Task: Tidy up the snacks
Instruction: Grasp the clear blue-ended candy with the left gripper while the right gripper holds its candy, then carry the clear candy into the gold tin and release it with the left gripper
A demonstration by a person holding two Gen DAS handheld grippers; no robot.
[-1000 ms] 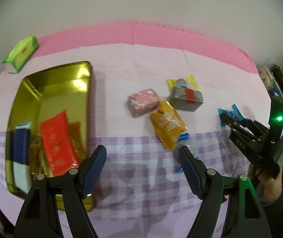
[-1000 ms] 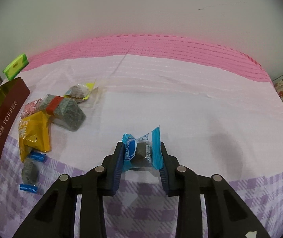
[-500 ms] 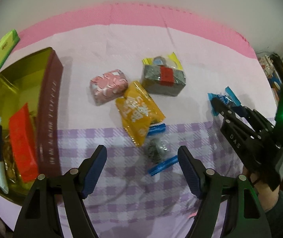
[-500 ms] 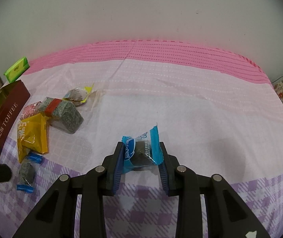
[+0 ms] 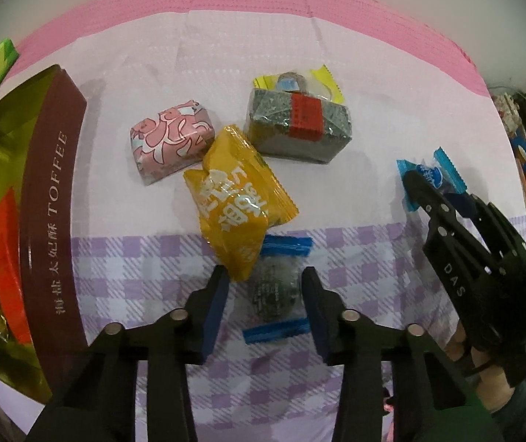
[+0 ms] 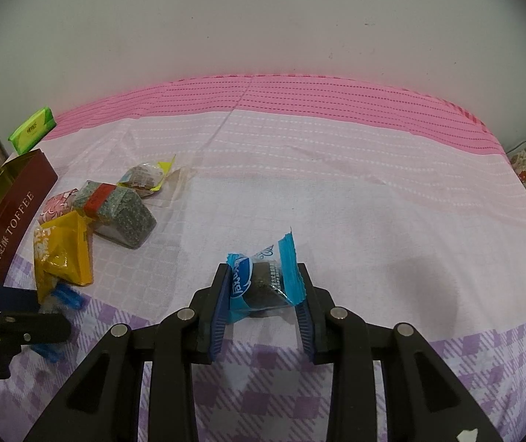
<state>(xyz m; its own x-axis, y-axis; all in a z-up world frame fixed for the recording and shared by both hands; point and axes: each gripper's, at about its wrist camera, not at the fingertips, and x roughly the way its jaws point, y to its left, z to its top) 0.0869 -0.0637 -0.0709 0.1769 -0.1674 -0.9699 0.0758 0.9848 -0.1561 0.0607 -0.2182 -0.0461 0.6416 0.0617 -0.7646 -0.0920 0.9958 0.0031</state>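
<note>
We read "TOFFEE" in pale capitals, with a row of Chinese characters beside it, on the brown side of the gold tin (image 5: pixel 51 221) at the left edge; its far rim is cut off. Inside it we see a red packet (image 5: pixel 5 258) and part of a white-and-blue one; the rest is unclear.

Left gripper (image 5: pixel 265 287): fingers apart, straddling a clear-wrapped dark candy (image 5: pixel 275 291) with blue crimped ends, lying on the purple checked cloth (image 5: pixel 134 276). We cannot tell whether the pads touch the wrapper. The candy's far end sits just under the yellow foil pouch (image 5: pixel 239 202), printed with white characters we cannot read upside down.

Beyond it lie a pink patterned block (image 5: pixel 170 140) and a grey speckled block with a red band (image 5: pixel 297 125), touching a yellow-edged clear packet (image 5: pixel 299 81) behind it.

Right gripper (image 6: pixel 264 296): clamped on a light-blue-ended candy (image 6: pixel 263 281), held above the cloth; its white script is illegible. A green box (image 6: pixel 32 132) lies at the far left.
</note>
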